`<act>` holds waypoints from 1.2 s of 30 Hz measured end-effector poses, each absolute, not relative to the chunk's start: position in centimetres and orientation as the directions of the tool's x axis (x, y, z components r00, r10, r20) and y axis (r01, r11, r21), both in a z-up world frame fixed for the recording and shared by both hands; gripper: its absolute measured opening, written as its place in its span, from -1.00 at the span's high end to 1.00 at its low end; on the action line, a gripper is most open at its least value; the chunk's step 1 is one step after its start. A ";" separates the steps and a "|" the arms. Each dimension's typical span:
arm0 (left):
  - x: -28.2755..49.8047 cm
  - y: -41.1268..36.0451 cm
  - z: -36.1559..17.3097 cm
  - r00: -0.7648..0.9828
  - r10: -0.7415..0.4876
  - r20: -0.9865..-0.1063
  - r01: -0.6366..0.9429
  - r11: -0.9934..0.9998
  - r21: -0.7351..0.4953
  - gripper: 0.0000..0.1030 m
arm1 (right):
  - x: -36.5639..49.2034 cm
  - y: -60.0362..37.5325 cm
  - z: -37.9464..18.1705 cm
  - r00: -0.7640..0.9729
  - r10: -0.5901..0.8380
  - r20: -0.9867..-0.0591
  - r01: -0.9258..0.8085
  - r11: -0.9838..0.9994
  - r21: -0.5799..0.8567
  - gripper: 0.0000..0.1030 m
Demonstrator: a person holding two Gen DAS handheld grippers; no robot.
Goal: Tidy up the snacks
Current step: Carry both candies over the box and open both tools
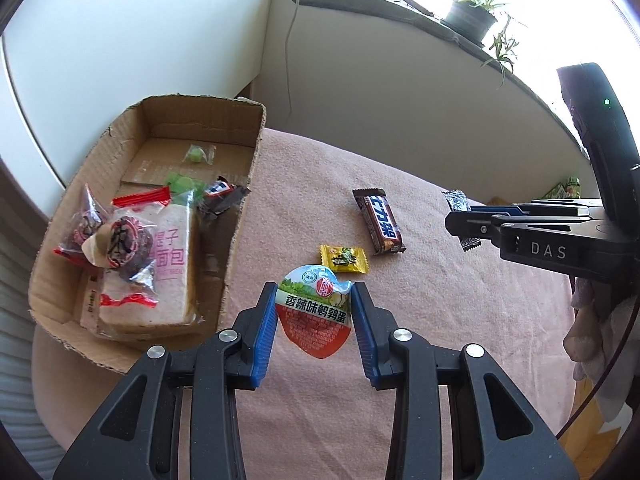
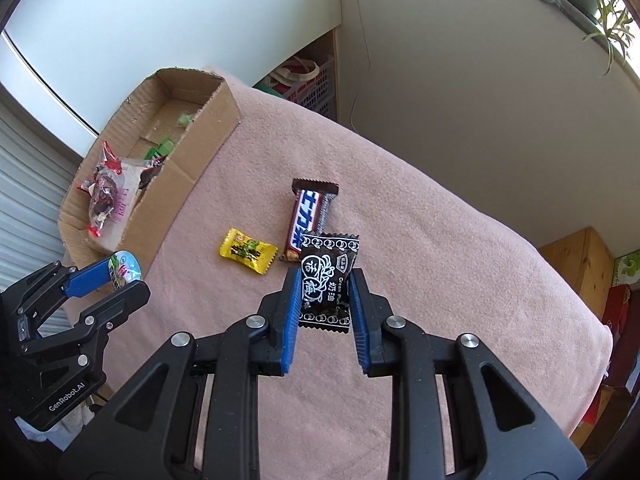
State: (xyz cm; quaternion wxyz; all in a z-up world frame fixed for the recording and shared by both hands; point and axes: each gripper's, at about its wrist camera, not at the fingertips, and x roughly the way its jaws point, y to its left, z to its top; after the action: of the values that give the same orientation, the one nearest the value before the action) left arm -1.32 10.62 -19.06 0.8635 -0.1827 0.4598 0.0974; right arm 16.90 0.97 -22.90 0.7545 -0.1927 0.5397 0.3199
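Domestic room: pink blanket (image 2: 400, 208) covering the table, potted plants (image 1: 476, 12) along the sunlit windowsill (image 1: 384, 8), laundry basket (image 2: 316, 88) and wooden cabinet (image 2: 580, 256) behind.

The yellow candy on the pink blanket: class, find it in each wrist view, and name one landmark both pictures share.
Left wrist view: the yellow candy lies near the centre, just beyond the left gripper, left of the chocolate bar.
Right wrist view: it lies left of centre, again left of the chocolate bar.
Shared landmark: the cardboard box, on the left in both views.
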 end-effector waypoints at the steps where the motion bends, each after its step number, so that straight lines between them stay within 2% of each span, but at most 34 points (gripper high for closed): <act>1: -1.5 11.1 -18.9 0.558 0.003 -0.830 -0.340 0.913 -0.225 0.32 | 16.8 1.6 -22.5 0.214 0.280 -0.936 -0.696 0.716 0.055 0.53; 22: -4.7 21.0 -17.7 0.544 0.113 -0.832 -0.468 0.864 -0.188 0.32 | 14.6 15.8 -20.0 0.182 0.359 -0.915 -0.806 0.588 0.071 0.53; 36: -4.3 23.0 -17.9 0.536 0.124 -0.835 -0.475 0.862 -0.177 0.31 | 13.6 20.0 -20.5 0.124 0.375 -0.919 -0.833 0.542 0.109 0.53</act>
State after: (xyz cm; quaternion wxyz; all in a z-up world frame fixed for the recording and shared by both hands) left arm -4.29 22.98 -17.90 0.8541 -0.1956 0.4489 0.1753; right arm 13.63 19.98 -20.48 0.7151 -0.2248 0.5097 0.4223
